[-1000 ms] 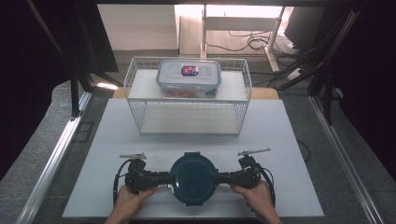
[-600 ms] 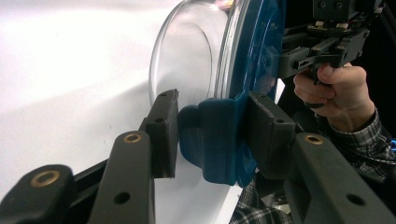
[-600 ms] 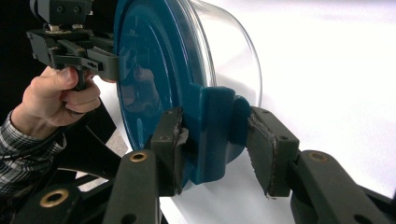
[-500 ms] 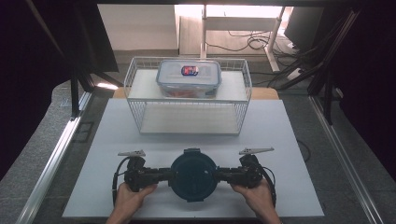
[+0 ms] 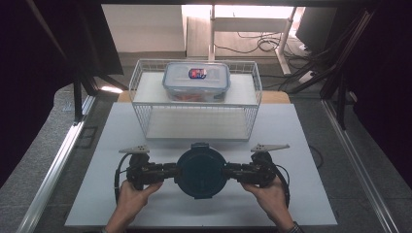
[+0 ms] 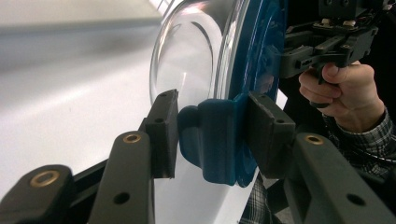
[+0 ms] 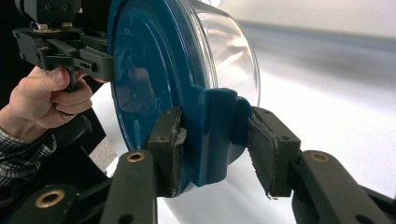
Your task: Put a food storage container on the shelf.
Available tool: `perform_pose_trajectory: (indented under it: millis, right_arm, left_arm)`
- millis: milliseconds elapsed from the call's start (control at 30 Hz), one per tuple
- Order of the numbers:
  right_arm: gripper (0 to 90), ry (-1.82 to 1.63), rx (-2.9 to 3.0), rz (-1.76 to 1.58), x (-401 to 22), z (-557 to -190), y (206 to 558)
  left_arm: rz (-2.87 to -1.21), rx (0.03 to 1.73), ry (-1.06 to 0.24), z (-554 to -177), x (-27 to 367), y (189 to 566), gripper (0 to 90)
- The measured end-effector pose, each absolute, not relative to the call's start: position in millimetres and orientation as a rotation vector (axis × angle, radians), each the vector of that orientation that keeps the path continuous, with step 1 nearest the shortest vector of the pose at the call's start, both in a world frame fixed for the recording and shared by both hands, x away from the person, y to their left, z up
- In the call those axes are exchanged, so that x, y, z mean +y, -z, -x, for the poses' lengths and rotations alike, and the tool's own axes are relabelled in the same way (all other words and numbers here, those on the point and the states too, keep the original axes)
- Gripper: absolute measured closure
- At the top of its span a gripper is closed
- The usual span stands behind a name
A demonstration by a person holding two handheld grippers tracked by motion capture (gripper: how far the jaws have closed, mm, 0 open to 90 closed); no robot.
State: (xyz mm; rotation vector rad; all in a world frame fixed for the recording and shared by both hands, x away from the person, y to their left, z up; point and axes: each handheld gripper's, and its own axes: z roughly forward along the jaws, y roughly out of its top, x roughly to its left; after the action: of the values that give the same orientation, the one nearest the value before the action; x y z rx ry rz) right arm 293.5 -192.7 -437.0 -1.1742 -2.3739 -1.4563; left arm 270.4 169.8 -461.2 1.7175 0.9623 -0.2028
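A round glass container with a dark blue lid hangs above the white table between both grippers. My left gripper is shut on the blue clasp at its left side, one pad under the glass bowl and the other on the lid. My right gripper is shut on the opposite clasp, its pads pinching lid and clasp from both sides. Each gripper view also shows the other hand holding its gripper beyond the container.
A white wire basket stands at the back of the white table top. A rectangular clear food box with a red and blue label rests on the basket's upper shelf. Metal rails run along both table sides.
Both hands have lifted the container straight up; it has shifted up the picture toward the basket and looks slightly larger. The grips on the clasps are unchanged.
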Motion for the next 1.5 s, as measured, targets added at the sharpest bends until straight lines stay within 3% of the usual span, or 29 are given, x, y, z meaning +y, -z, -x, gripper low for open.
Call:
perform_pose_trajectory:
  millis: [667, 1200, 1500]
  right_arm:
    - [56.1, 1.612, -2.412, 1.11, -181.7, -336.2, 348.4]
    - [56.2, 1.694, -2.412, 1.108, -159.0, -390.6, 257.1]
    - [56.1, 1.722, -2.404, 1.128, -152.9, -425.2, 224.5]
  left_arm:
    - [-1.699, 0.902, 0.113, -317.4, 183.6, 366.0, 56.7]
    - [-1.666, 0.872, 0.066, -378.3, 207.0, 272.8, 56.7]
    - [-1.643, 0.875, 0.06, -416.6, 212.2, 244.0, 56.5]
